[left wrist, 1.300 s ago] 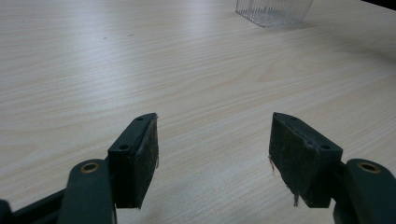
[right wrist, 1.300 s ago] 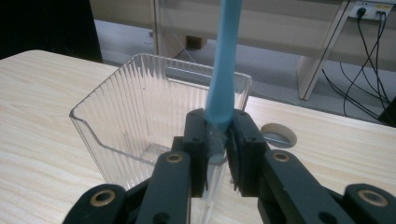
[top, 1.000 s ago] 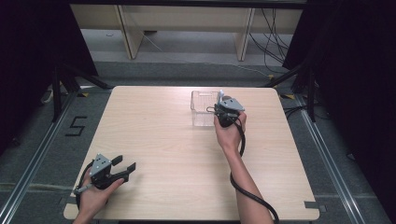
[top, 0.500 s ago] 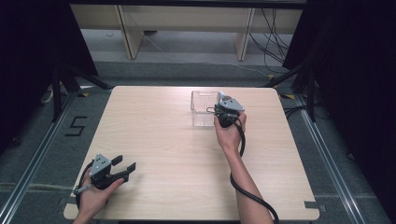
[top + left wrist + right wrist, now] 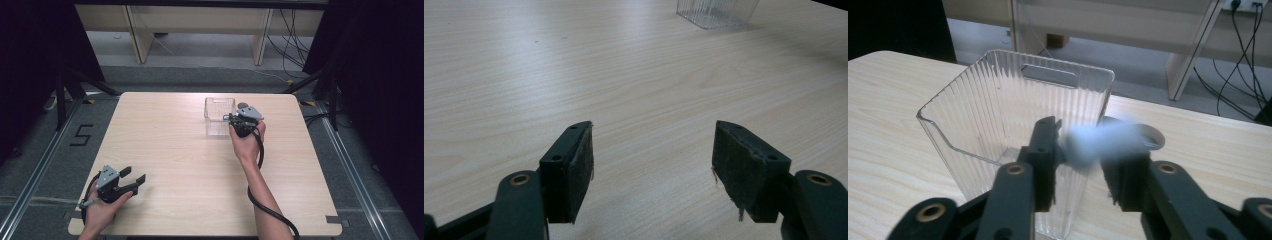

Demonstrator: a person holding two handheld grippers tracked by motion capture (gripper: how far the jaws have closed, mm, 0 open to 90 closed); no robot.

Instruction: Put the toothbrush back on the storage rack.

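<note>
Right gripper (image 5: 1078, 165) at the clear bin (image 5: 1013, 130), jaws just opening, a blurred pale object (image 5: 1100, 140) between them, seemingly dropping loose at the bin's near wall. Not landed inside yet. Left gripper (image 5: 651, 170) open, empty, resting well apart.

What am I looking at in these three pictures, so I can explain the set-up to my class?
There is no robot here. A person works at a table with a hand-held two-jaw gripper in each hand. The wide picture comes from a camera above, looking down on the table. The other two come from small cameras riding on the grippers, each looking along its own black jaws. The left gripper is low over the near part of the table, with its jaws open and nothing in them. The right gripper is at a clear ribbed bin. Its jaws have just been opening, and a pale blurred thing shows between them by the bin's corner. It is too blurred to say what it is.
</note>
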